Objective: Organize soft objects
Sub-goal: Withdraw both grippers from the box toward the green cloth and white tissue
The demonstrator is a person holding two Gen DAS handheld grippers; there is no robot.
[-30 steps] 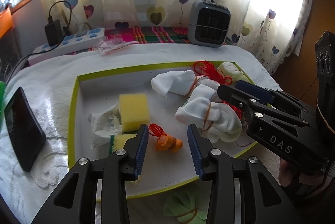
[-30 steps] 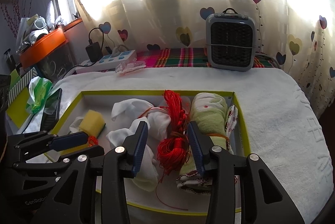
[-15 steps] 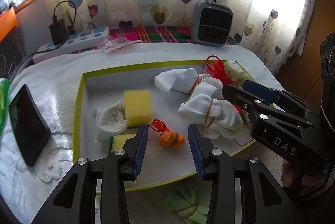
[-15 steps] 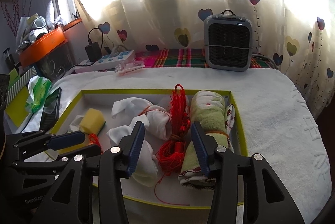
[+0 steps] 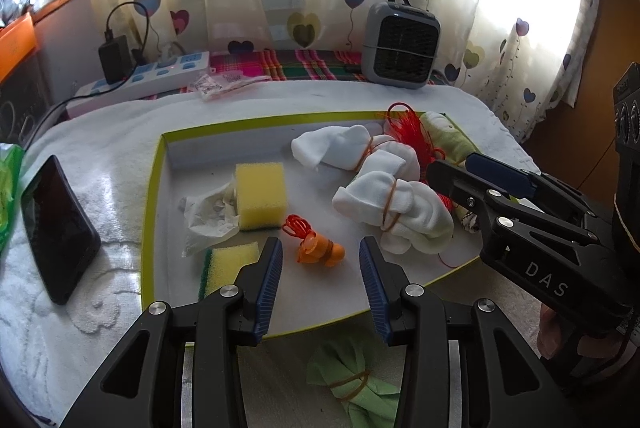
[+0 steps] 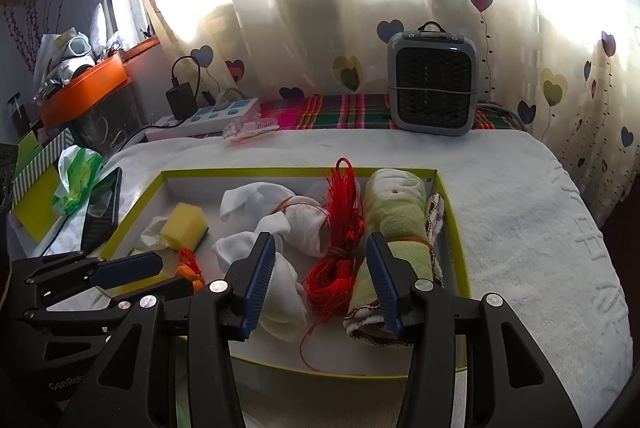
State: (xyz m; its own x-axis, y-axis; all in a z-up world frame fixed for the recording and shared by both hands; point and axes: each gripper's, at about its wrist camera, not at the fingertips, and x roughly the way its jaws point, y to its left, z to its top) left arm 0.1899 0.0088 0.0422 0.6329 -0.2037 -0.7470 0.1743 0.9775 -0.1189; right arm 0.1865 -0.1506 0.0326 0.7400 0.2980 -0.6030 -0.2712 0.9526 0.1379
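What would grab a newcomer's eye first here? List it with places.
The red cord bundle stands out, lying in the green-rimmed tray between the white sock bundles and the rolled green towel, right ahead of the open right gripper. In the left view, the small orange item sits between the open left gripper's fingers, with the yellow sponge behind it.
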